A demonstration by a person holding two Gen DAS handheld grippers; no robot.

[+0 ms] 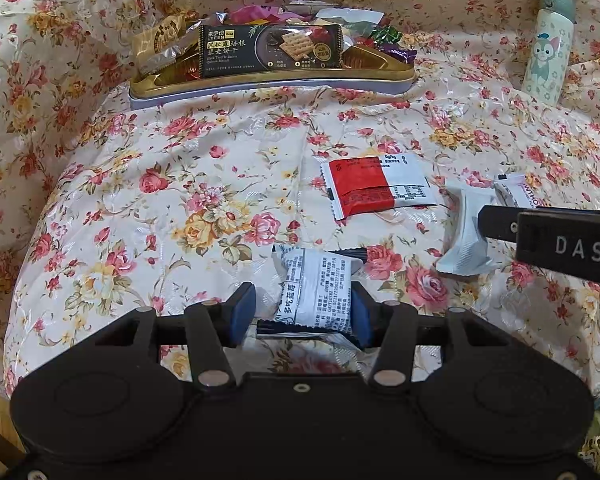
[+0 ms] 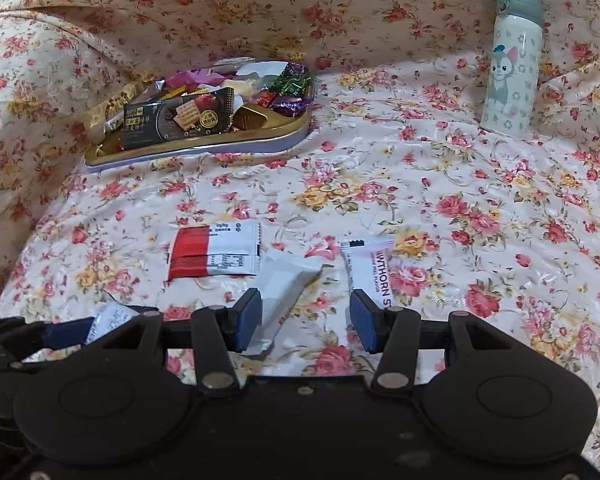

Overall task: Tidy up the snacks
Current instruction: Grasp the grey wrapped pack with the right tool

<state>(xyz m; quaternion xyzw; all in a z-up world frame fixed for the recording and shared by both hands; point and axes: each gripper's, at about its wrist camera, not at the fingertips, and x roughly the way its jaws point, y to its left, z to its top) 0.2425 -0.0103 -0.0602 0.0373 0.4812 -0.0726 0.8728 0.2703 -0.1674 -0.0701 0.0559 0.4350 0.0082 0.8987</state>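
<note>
Floral cloth (image 2: pixel 420 184), hawthorn packet (image 2: pixel 370 276) (half hidden)

Soft, even indoor light falls on the flowered cloth (image 1: pixel 180 184), whose sheen glints faintly ahead of each tool. Shadows are weak. Both fisheye views bend strongly toward the edges, with dark corners; the far bottle (image 2: pixel 510 64) looks slightly soft.

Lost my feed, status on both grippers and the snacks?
Left gripper fingers around white printed packet, grip unconfirmed. Right gripper open over plain white packet. Tin tray far side, path unobstructed.
</note>
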